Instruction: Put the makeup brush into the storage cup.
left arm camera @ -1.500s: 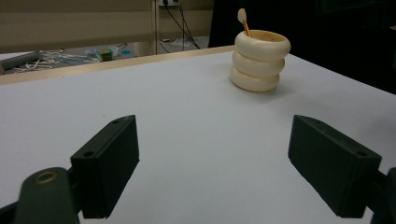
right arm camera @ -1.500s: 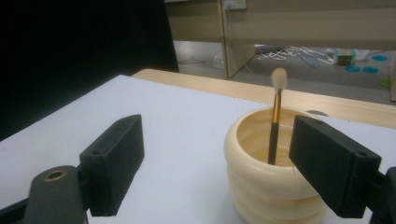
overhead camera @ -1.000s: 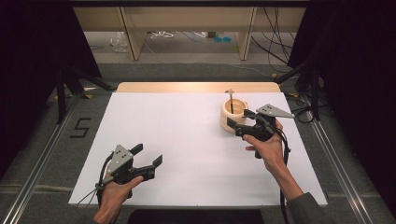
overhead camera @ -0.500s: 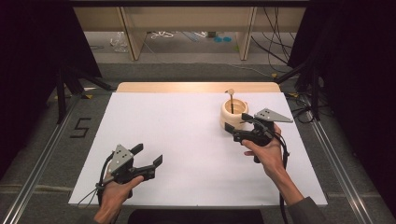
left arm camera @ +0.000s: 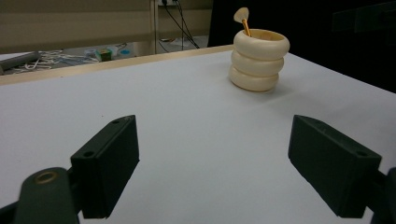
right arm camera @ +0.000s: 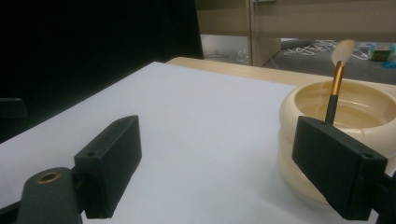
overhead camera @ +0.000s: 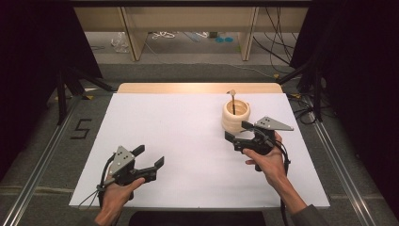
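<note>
Right tongs [overhead camera: 236, 131] gaping beside ringed holder [overhead camera: 235, 117] — brush [overhead camera: 232, 100] upright inside

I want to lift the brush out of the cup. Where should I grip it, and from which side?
Grip the brush on its gold handle just above the cup rim, coming from above with the right hand-held gripper. It stands nearly upright, bristles up, so only that part is free.

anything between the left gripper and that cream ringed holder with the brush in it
Nothing: bare white table sheet separates the left gripper from the cream ringed holder, seen in the left gripper view.
</note>
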Tool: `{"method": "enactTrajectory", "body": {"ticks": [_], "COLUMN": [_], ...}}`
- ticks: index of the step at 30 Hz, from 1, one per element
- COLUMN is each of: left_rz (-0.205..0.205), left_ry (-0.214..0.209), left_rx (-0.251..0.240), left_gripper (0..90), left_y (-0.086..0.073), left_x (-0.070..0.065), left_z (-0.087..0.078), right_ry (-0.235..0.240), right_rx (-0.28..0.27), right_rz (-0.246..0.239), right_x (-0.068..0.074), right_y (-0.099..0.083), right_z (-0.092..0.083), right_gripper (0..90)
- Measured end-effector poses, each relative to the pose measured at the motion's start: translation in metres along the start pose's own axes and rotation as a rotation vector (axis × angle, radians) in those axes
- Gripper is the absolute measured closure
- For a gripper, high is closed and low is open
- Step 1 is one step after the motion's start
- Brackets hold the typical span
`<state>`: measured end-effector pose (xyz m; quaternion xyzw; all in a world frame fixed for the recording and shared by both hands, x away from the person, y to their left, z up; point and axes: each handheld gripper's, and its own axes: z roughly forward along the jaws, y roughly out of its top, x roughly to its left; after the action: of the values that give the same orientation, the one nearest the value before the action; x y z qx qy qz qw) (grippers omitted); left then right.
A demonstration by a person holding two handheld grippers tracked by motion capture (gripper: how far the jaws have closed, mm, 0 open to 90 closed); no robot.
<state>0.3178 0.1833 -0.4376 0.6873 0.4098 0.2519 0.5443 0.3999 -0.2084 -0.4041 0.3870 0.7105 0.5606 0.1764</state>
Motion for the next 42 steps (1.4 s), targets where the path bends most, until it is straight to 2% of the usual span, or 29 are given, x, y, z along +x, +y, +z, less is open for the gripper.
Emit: {"method": "enactTrajectory", "body": {"ticks": [5,7,8,9,12,13,17,24,31,37,42], "left_rz": [-0.001,0.001,0.002,0.001,0.003,0.003,0.003,0.004,0.006,0.007,0.008], "left_ry": [-0.001,-0.002,-0.003,-0.005,-0.005,-0.004,-0.004,-0.004,-0.007,-0.007,-0.006], "left_rx": [-0.002,-0.002,-0.001,-0.002,-0.002,-0.003,-0.003,-0.003,-0.002,-0.002,-0.003], "left_gripper": [16.0,16.0,16.0,16.0,16.0,16.0,16.0,16.0,16.0,16.0,16.0], "left_y": [0.000,0.000,0.000,0.000,0.000,0.000,0.000,0.000,0.001,0.000,0.000], "left_x": [0.000,0.000,0.000,-0.001,0.000,0.000,-0.001,0.000,-0.001,-0.001,-0.001], "left_z": [0.000,0.000,0.000,0.000,-0.001,-0.001,0.000,-0.001,-0.001,-0.001,-0.001], "right_ry": [0.003,-0.001,0.008,0.003,0.003,0.010,0.002,0.008,0.013,0.007,0.020], "right_rx": [0.009,0.018,0.011,0.013,0.022,0.019,0.025,0.014,0.038,0.024,0.030], "right_rz": [0.014,0.001,0.022,0.005,0.002,0.014,-0.004,-0.003,0.008,-0.013,-0.004], "right_x": [0.001,0.000,0.002,0.001,0.001,0.003,0.005,0.006,0.010,0.011,0.013], "right_y": [-0.004,-0.005,-0.006,-0.008,-0.009,-0.010,-0.011,-0.014,-0.017,-0.020,-0.023], "right_z": [-0.004,-0.005,-0.005,-0.006,-0.007,-0.007,-0.008,-0.009,-0.012,-0.016,-0.018], "right_gripper": [16.7,16.7,16.7,16.6,16.6,16.5,16.4,16.3,16.2,16.2,16.2]}}
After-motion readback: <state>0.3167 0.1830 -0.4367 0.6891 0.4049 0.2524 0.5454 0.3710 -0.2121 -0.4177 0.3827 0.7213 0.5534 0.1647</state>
